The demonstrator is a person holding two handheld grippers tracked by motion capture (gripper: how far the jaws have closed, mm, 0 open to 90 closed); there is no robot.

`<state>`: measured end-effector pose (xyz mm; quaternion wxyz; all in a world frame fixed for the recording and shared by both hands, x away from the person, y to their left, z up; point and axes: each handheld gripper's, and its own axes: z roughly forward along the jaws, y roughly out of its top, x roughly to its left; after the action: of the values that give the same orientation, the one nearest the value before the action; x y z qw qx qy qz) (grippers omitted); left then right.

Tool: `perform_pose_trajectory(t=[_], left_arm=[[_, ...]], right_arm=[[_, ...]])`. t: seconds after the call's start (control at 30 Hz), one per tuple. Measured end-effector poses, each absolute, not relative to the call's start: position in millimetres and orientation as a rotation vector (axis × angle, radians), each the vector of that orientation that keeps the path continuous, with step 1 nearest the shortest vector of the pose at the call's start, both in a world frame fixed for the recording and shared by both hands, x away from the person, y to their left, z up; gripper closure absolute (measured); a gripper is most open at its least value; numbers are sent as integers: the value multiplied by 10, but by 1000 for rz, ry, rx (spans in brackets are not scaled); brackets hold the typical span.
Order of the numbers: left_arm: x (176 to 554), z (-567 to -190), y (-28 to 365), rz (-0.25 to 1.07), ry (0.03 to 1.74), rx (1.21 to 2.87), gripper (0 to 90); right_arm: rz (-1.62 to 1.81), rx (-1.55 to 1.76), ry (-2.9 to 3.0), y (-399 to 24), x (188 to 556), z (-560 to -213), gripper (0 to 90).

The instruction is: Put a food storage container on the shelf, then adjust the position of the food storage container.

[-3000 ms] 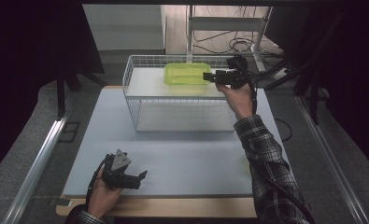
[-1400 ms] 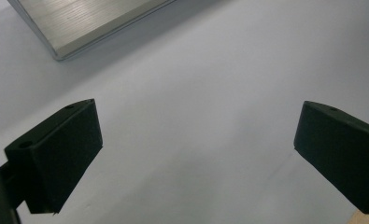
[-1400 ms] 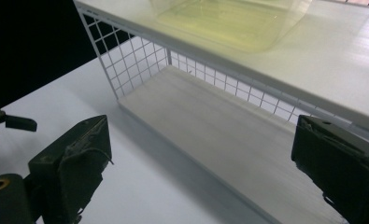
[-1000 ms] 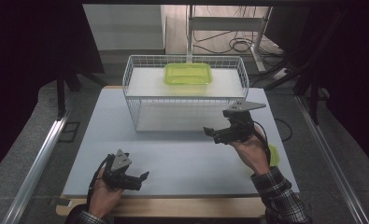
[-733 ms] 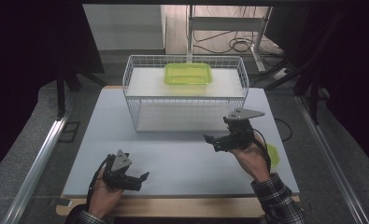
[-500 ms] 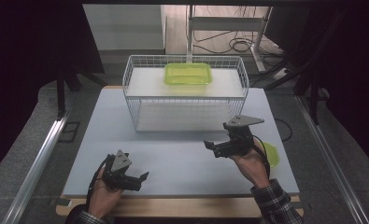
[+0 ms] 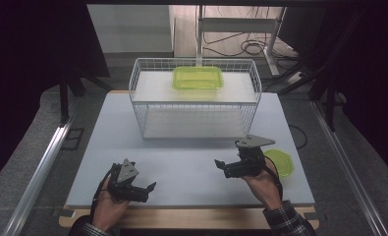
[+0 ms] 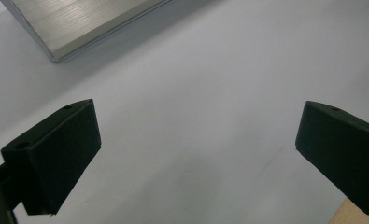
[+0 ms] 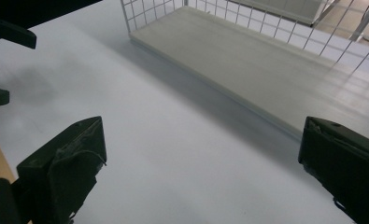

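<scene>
A flat, matte, pale grey bench (image 7: 191, 162) is seen in the high view, with a strip of light wood along its near edge. Toward its far side a white wire basket (image 7: 194, 98) is set, rectangular and open-topped, built of a fine square mesh with a smooth white board as its floor. On an upper white shelf at the back of the basket a translucent lime-green plastic container (image 7: 198, 77) is placed; it is a shallow rectangle with rounded corners and a raised rim. A second lime-green piece, a flat lid (image 7: 280, 162) with rounded corners, lies on the bench near its right edge, well apart from the basket and just beside the right hand.

The right gripper (image 7: 227, 169) is held over the bench in front of the basket, a grey three-cornered plate on top of it; in the right gripper view its two black, blocky jaws are spread wide with bare bench between them, and the basket's mesh wall and white floor board are seen ahead. The left gripper (image 7: 145, 189) is held near the bench's front left corner. In the left gripper view its jaws are likewise parted wide over smooth grey surface, nothing between them, and a brushed metal rail (image 8: 79, 23) crosses the top left corner.
</scene>
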<state>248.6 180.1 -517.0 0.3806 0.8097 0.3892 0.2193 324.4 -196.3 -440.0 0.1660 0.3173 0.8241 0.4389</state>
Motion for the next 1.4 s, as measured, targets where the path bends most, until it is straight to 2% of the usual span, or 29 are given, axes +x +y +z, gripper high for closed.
perform_pose_trajectory(t=[0.67, 1.13, 1.27, 1.3, 1.33, 1.37, 1.4], left_arm=[[2473, -5202, 1754, 612, 944, 2119, 0], [2481, -5211, 1742, 616, 939, 2133, 0], [2481, -5215, 1735, 617, 940, 2133, 0], [2482, -5215, 1735, 618, 941, 2133, 0], [2482, -5215, 1735, 618, 941, 2133, 0], [2483, -5216, 1734, 618, 940, 2135, 0], [2482, -5217, 1732, 619, 939, 2137, 0]], right_arm=[[1140, 968, 2433, -2038, 3017, -4934, 8], [1046, 1061, 2402, -2125, 3026, -4784, 0], [1036, 1089, 2368, -2215, 3053, -4710, 66], [1060, 1113, 2333, -2291, 3064, -4656, 181], [1060, 1113, 2333, -2291, 3064, -4656, 181], [1072, 1109, 2329, -2361, 3074, -4610, 321], [1070, 1114, 2325, -2386, 3078, -4596, 381]])
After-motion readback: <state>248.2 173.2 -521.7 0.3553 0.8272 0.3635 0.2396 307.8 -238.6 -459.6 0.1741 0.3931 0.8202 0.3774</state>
